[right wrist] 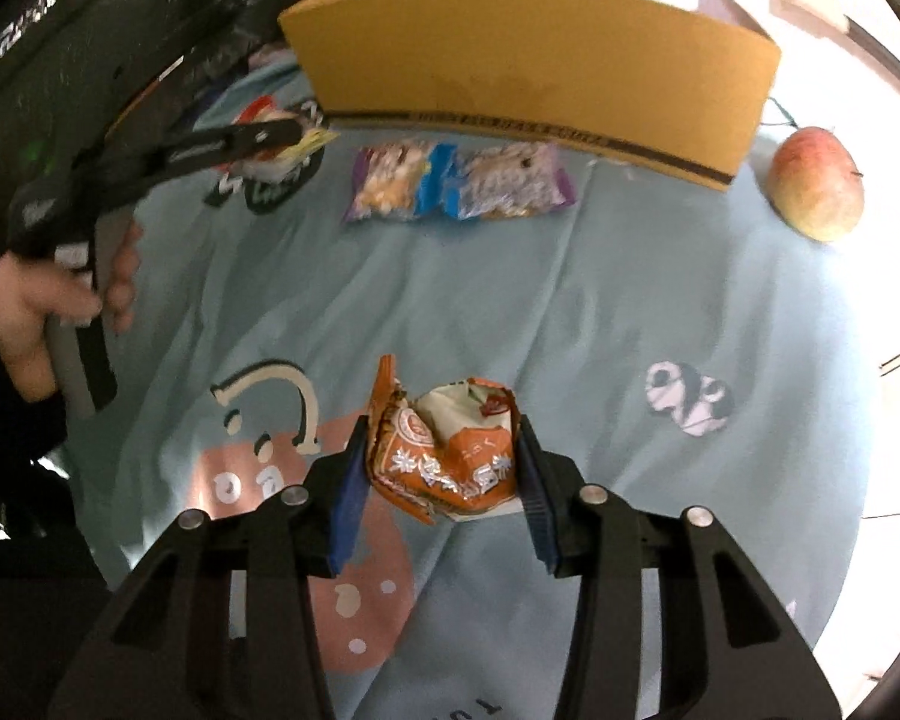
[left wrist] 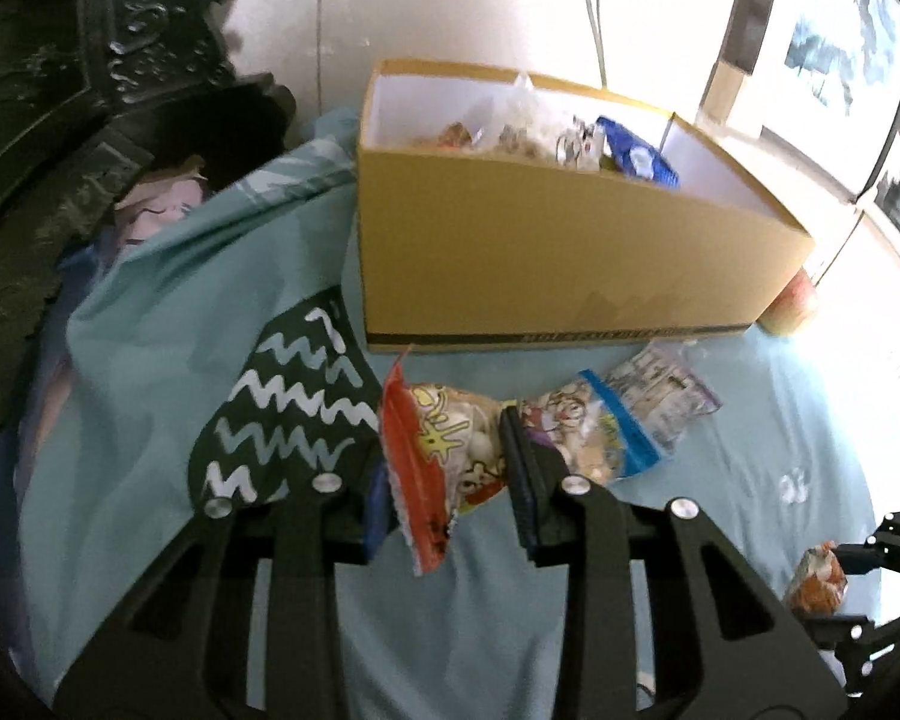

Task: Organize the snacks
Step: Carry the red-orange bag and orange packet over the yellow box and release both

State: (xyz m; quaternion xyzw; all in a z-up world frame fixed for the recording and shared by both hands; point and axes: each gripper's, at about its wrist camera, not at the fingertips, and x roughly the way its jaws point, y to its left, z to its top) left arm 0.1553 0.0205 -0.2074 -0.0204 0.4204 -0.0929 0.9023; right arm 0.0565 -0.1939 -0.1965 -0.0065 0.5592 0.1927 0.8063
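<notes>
Orange foil packet: clamped between the pads of the right gripper, jaws narrowed onto its crumpled sides, apparently just clear of the blue sheet. Counted as picked, not yet stowed.

Red-edged puff packet: pinched in the left gripper, jaws drawn close on it, its sealed end hanging below the pads. In the right wrist view the same gripper is seen from the side, held by a hand, its tip near the left corner of the box. Also picked, not yet stowed.

Beyond both sets of jaws, between them and the box: two clear-and-blue packets lying flat, touching end to end, just short of the box front. Unhandled.

Box, yellow cardboard, open top, farthest ahead: several wrapped snacks already inside, a blue bag among them; exact count cannot be told.

Apple: on the sheet beside the right end of the box, apart from it. Whether it belongs with the snacks cannot be told.

Status, judged: partly done. Some stock boxed, two items in transit, two waiting on the sheet.
</notes>
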